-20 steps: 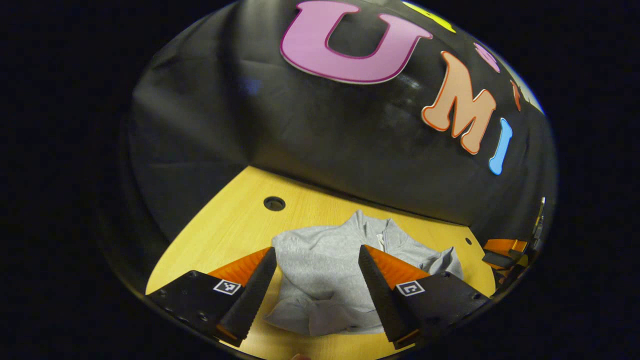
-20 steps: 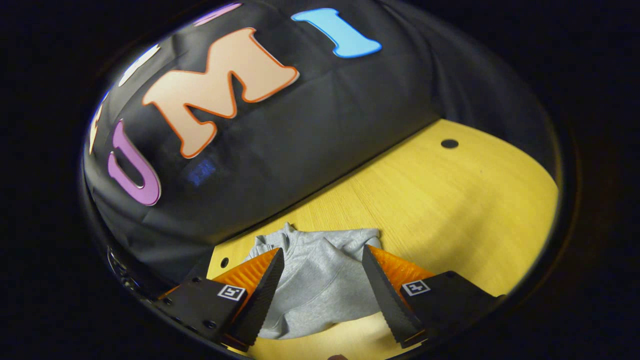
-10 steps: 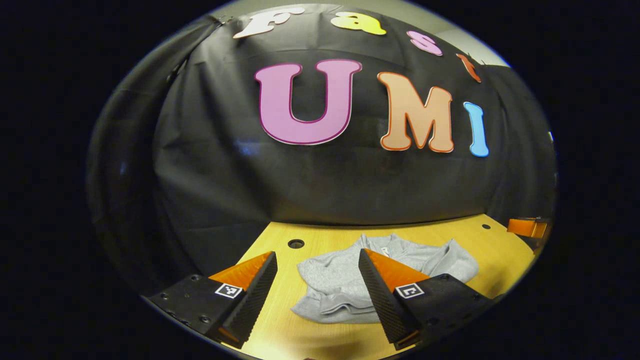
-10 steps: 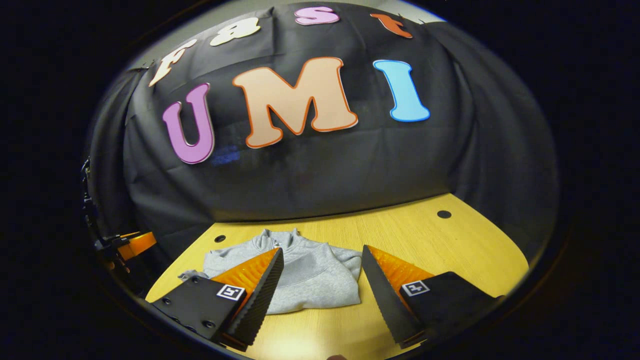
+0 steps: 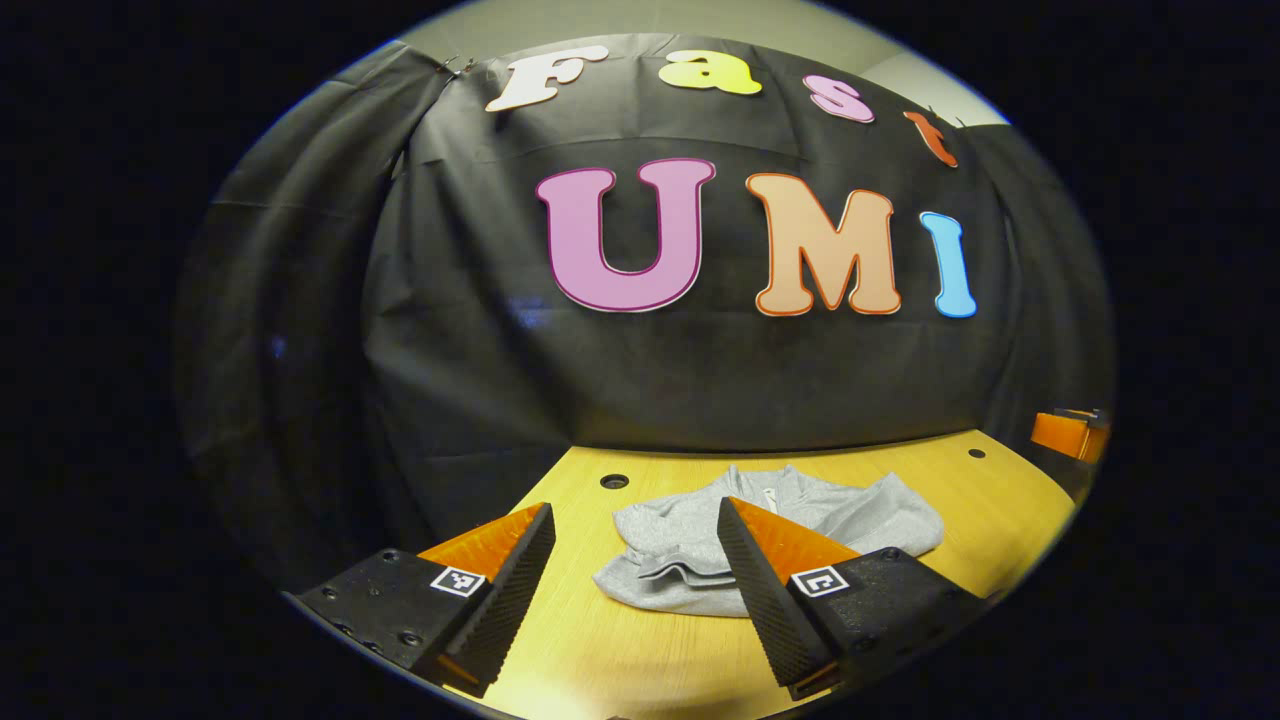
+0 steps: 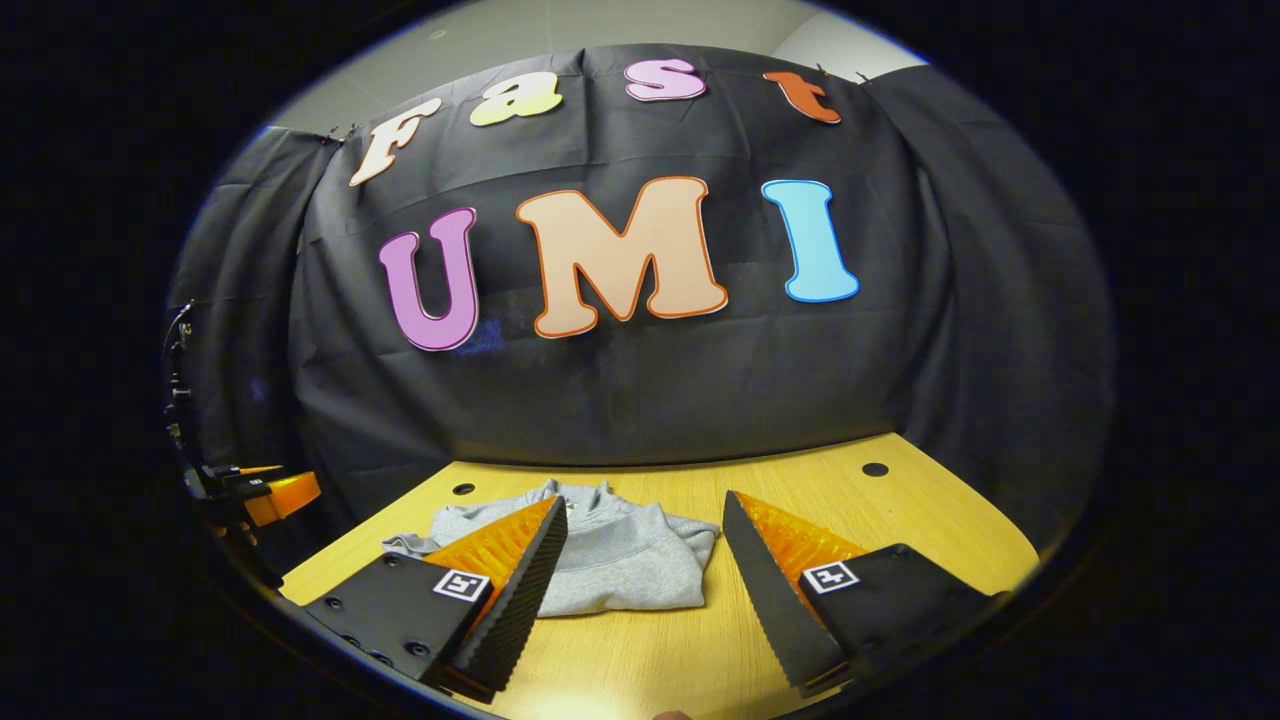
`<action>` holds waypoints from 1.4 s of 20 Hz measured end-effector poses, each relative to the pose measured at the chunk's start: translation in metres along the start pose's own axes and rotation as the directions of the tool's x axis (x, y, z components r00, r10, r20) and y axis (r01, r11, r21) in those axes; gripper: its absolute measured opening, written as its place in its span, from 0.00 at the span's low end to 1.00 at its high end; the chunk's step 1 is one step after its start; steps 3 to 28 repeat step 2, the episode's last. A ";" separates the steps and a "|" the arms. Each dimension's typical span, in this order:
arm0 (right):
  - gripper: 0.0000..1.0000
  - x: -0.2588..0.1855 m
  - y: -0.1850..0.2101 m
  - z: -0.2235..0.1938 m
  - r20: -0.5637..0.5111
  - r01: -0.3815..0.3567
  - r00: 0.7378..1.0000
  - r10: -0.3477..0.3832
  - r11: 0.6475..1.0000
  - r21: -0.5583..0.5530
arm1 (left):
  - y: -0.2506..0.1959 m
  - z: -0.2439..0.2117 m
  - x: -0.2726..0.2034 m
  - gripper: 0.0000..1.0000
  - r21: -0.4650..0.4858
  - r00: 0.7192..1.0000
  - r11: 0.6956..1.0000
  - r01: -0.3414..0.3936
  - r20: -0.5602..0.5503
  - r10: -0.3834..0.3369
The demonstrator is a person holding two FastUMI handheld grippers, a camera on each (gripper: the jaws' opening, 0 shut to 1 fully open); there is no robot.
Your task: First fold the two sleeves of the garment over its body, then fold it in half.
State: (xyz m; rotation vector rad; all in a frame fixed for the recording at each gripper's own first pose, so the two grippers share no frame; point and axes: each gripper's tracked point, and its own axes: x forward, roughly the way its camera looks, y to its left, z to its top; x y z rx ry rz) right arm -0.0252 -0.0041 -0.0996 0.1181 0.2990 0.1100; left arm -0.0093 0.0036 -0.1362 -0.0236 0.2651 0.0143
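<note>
Garment (image 5: 680, 545) lies bunched toward the far side of the table (image 5: 620, 650), sleeves apparently folded in. Left gripper (image 5: 635, 590) and right gripper (image 6: 645, 590) hang above the near edge, jaws apart, holding nothing. Folding looks finished or nearly so; judged next: check the half-fold, tidy edges.

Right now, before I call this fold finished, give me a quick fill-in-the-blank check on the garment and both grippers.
1. The grey garment lies folded on the ____ table.
2. The left gripper has its jaws ____, holding nothing.
3. The right gripper is ____ and apart from the garment.
4. The round hole in the table lies beside the garment's ____ end.

Missing words: wooden; open; open; collar
</note>
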 end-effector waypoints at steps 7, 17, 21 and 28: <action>0.98 -0.005 -0.001 0.006 0.017 0.006 1.000 -0.006 1.000 -0.008 | -0.001 0.007 -0.003 0.94 0.016 1.000 1.000 0.013 0.027 -0.014; 0.98 -0.005 -0.001 0.006 0.017 0.006 1.000 -0.006 1.000 -0.008 | -0.001 0.007 -0.003 0.94 0.016 1.000 1.000 0.013 0.027 -0.014; 0.98 -0.005 -0.001 0.006 0.017 0.006 1.000 -0.006 1.000 -0.008 | -0.001 0.007 -0.003 0.94 0.016 1.000 1.000 0.013 0.027 -0.014; 0.98 -0.005 -0.001 0.006 0.017 0.006 1.000 -0.006 1.000 -0.008 | -0.001 0.007 -0.003 0.94 0.016 1.000 1.000 0.013 0.027 -0.014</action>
